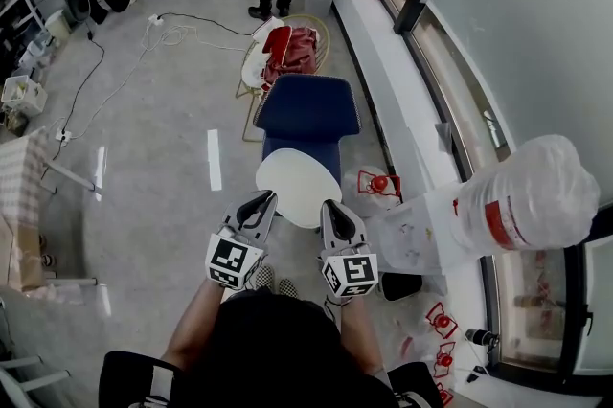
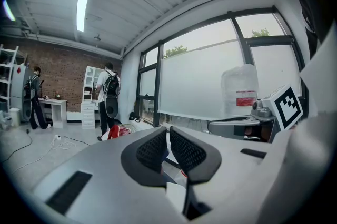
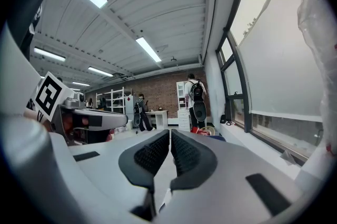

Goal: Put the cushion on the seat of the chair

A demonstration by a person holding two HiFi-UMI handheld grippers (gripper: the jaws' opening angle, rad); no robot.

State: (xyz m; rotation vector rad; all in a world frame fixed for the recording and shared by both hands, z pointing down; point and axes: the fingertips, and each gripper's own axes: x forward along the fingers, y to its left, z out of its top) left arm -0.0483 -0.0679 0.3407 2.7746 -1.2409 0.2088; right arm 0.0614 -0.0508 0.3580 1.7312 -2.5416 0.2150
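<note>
Two grippers [image 1: 259,201] [image 1: 331,209], one blue chair [image 1: 308,109], one white disc [image 1: 297,186], two standing people [image 2: 36,97] [image 2: 108,95]

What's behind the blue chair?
A round wicker chair holding a red cushion and something white. The blue chair covers its near side, so that part can't be seen.

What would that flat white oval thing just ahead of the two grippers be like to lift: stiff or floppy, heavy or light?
The white oval looks flat and thin, so it is probably light. Its outline is crisp and even, without sag or wrinkles, so it may hold its shape. Its smooth face could be slippery.
</note>
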